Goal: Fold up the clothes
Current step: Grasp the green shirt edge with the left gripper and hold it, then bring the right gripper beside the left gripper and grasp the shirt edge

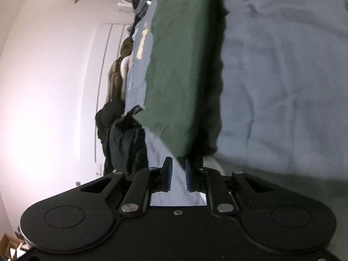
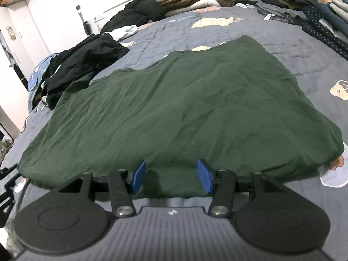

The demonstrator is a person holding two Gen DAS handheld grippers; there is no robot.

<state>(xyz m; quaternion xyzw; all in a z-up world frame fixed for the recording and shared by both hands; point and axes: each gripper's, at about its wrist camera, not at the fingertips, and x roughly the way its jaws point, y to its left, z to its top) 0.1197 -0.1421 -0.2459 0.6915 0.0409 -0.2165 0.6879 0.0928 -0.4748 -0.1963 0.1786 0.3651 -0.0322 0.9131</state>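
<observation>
Garment: the dark green wrinkled cloth garment [image 2: 174,111] lay spread on my grey quilted bedspread [image 2: 271,34].
Right claw [image 2: 171,177]: fingers apart at its near edge.
Left claw [image 1: 178,175]: fingers slightly apart beside its corner.
Surroundings: black crumpled clothes [image 2: 82,63] nearby.

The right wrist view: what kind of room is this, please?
Most likely a bedroom: a wide bed with a quilted cover, a green garment spread on it, and piles of clothes along its far side.

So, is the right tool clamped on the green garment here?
No: the right tool stands open, its blue pads apart at the green garment's near edge.
</observation>
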